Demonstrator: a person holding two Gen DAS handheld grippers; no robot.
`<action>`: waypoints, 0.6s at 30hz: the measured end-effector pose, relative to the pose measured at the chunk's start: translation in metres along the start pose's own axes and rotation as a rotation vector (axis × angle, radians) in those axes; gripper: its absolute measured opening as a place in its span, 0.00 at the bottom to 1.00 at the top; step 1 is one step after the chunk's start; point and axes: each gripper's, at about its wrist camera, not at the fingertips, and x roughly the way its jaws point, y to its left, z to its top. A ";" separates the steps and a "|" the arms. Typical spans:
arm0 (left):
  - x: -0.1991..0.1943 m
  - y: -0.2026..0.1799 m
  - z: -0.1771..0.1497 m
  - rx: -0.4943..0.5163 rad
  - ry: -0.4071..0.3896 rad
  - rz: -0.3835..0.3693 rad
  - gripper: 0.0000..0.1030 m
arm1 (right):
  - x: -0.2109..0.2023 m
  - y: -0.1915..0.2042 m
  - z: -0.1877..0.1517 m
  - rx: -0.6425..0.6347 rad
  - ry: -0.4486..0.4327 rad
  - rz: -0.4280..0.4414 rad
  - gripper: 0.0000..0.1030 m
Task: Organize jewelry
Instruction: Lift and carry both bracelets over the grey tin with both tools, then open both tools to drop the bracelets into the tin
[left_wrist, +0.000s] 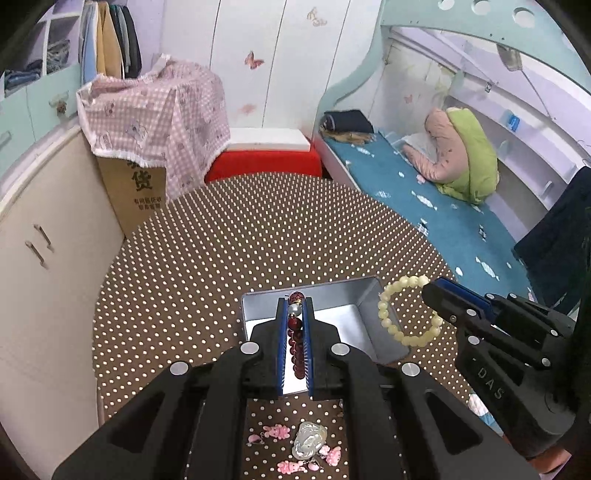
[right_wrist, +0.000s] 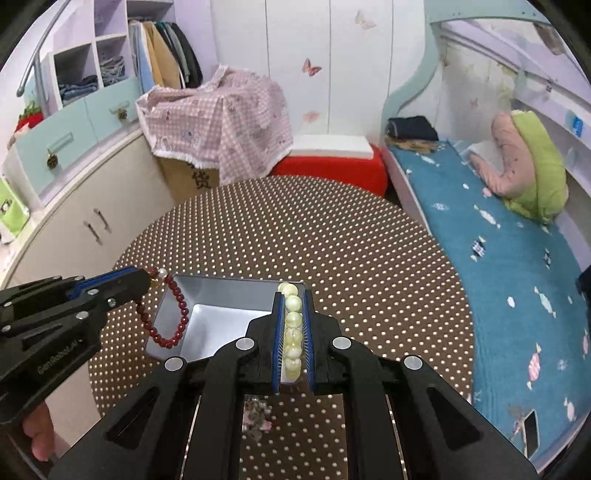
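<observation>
My left gripper (left_wrist: 295, 306) is shut on a dark red bead bracelet (left_wrist: 296, 347) and holds it over the left edge of an open silver tin box (left_wrist: 365, 314). From the right wrist view the red bracelet (right_wrist: 173, 317) hangs from the left gripper (right_wrist: 147, 277) over the box (right_wrist: 218, 317). My right gripper (right_wrist: 293, 295) is shut on a pale yellow bead bracelet (right_wrist: 293, 332) above the box's right side. The yellow bracelet (left_wrist: 402, 310) hangs from the right gripper (left_wrist: 430, 291) beside the box's right wall.
The box sits on a round table with a brown polka-dot cloth (left_wrist: 258, 240). Pink charms and a pale jade pendant (left_wrist: 308, 439) lie on the cloth under my left gripper. A cabinet stands to the left, a bed (right_wrist: 498, 277) to the right.
</observation>
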 end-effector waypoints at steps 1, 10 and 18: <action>0.006 0.002 0.001 -0.006 0.013 -0.006 0.06 | 0.006 0.001 0.001 0.000 0.014 0.001 0.10; 0.038 0.010 0.001 -0.027 0.086 -0.024 0.06 | 0.036 0.001 -0.007 0.023 0.087 0.013 0.12; 0.032 0.020 -0.004 -0.054 0.065 0.012 0.52 | 0.030 0.000 -0.007 0.019 0.061 -0.059 0.68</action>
